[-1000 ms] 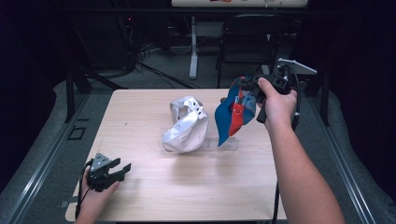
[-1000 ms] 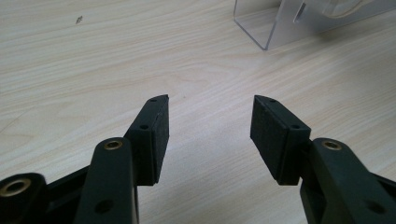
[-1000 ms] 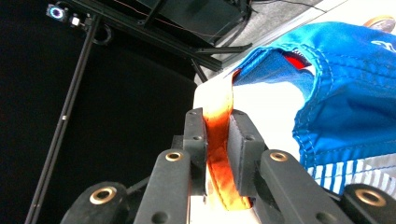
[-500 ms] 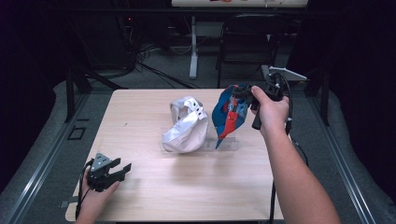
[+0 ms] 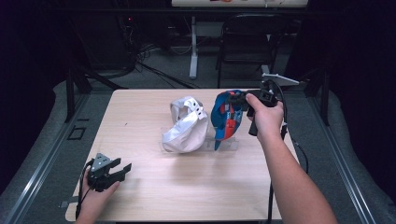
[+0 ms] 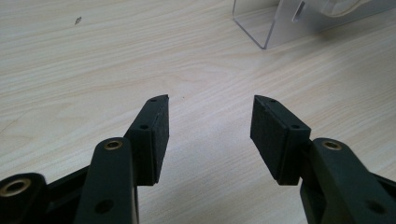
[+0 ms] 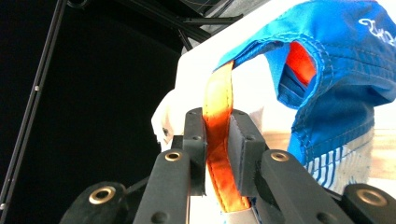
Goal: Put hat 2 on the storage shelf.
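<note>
Right gripper (image 7: 217, 154) clamped on blue cap's (image 5: 227, 114) orange strap (image 7: 218, 140), seen close in its view. Left gripper (image 6: 208, 135) spread wide, empty. Two caps: blue, white cap (image 5: 187, 126) beside.

no text, label, brand, number or sign readable anywhere. white embroidered script on the blue cap (image 7: 336, 56), cut off at the right edge of the right gripper view, too partial to make out. a pale printed patch on the same cap in the high view, too small and blurred to read.
</note>
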The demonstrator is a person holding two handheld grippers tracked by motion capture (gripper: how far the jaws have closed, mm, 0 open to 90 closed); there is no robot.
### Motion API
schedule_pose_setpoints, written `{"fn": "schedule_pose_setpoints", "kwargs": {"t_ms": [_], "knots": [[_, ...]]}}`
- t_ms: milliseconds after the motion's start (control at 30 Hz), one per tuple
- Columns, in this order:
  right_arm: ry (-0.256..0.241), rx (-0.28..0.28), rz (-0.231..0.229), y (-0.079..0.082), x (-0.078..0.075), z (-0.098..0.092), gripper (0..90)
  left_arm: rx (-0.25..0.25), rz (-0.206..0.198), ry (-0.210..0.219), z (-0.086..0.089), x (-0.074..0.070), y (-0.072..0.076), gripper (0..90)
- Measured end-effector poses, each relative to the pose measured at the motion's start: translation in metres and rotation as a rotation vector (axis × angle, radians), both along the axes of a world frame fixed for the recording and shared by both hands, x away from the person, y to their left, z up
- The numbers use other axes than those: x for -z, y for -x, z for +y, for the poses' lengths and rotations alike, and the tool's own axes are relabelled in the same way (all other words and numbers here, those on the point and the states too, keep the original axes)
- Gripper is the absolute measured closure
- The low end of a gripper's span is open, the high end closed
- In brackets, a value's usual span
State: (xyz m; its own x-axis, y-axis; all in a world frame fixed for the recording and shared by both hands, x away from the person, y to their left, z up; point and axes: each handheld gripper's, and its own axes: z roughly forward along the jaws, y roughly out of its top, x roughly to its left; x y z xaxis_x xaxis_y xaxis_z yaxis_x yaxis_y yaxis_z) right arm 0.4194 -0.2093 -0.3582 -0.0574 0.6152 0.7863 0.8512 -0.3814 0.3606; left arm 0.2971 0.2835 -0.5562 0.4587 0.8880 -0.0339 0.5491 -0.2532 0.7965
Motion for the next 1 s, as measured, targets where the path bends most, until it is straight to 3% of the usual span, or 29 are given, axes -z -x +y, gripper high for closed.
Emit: {"fn": "schedule_pose_setpoints", "kwargs": {"t_ms": [733,1000], "knots": [[0.014,0.0,0.011,0.004,0.009,-0.004,77.6,-0.001,0.001,0.001,0.0,0.0,0.0,47.7],[0.015,0.005,0.013,0.008,0.012,-0.013,74.5,-0.001,0.0,0.002,0.0,0.0,0.0,47.7]]}}
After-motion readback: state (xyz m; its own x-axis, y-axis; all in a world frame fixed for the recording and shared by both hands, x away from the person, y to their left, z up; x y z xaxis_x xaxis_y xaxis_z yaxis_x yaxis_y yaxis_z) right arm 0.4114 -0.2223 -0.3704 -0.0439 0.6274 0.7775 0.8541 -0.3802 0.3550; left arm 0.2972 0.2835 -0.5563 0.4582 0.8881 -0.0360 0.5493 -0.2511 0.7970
